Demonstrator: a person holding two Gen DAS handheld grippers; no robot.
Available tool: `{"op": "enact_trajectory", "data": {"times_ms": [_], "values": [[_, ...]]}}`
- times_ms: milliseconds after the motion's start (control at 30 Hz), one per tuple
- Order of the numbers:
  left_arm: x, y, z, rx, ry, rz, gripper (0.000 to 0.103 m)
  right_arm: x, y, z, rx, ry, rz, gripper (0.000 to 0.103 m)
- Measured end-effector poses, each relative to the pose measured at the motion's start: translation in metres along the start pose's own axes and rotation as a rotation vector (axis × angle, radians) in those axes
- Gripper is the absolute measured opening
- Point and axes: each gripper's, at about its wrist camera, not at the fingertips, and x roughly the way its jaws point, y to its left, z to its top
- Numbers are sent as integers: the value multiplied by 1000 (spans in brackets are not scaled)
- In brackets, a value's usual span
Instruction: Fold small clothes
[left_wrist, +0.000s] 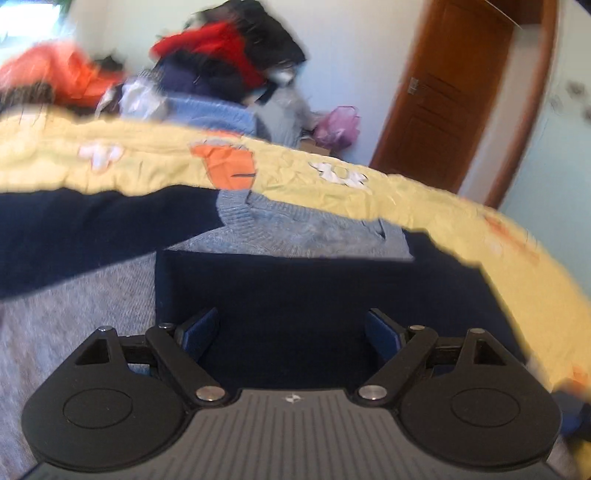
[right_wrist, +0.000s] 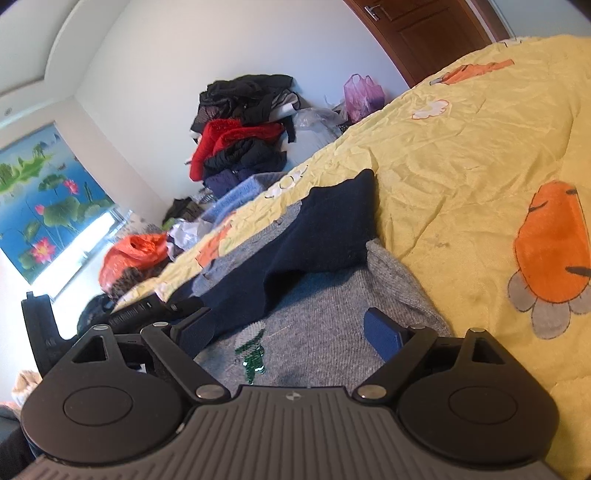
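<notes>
A small grey and navy sweater (right_wrist: 317, 332) lies spread on a yellow quilt (right_wrist: 461, 155) printed with orange shapes and white flowers; its navy sleeves (left_wrist: 295, 288) are folded in across the grey knit body, and the ribbed grey collar (left_wrist: 240, 210) shows in the left wrist view at the far edge, near the quilt's prints; a green sequin crocodile motif (right_wrist: 253, 350) sits on the grey front in the right wrist view. The left gripper (left_wrist: 291, 332) hangs low over the folded navy sleeve with its blue-padded fingers (left_wrist: 201, 332) spread wide; nothing is pinched between them; the view is blurred. The right gripper (right_wrist: 288, 332) is over the grey front with its fingers (right_wrist: 382, 332) likewise spread wide apart, the crocodile motif between them but not gripped; the right finger lies near the sweater's edge beside the quilt. Beyond the bed a pile of clothes (right_wrist: 240, 133) in black, red and blue stands against the white wall, with an orange bag (right_wrist: 133, 254) and a purple plastic bag (right_wrist: 364, 96) nearby; a brown wooden door (left_wrist: 454, 92) is at the right.
</notes>
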Motion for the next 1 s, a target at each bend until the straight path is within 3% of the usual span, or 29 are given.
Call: {"op": "enact_trajectory", "data": {"times_ms": [67, 167, 233, 333, 433, 533, 767, 900, 1000], "values": [[2, 2, -2, -23, -1, -11, 90, 4, 16, 7, -72, 2, -50, 90], [-1, 2, -3, -33, -5, -22, 92, 20, 42, 32, -177, -27, -34, 94], [-2, 4, 2, -43, -9, -31, 92, 44, 62, 49, -284, -4, -78, 100], [-2, 8, 3, -63, -15, -47, 92, 86, 70, 61, -420, 47, -178, 99], [-5, 11, 3, -82, -22, -64, 92, 118, 51, 60, -389, 149, -269, 98], [-5, 16, 3, -110, -31, -86, 92, 118, 48, 43, -479, 125, -259, 103], [-24, 26, 2, -151, -68, -75, 92, 121, 52, 36, -511, 137, -288, 103], [-68, 78, 5, -277, -172, -44, 92, 120, 53, 38, -505, 131, -283, 103], [-103, 148, 17, -437, -268, 53, 92, 120, 53, 39, -502, 130, -282, 103]]}}
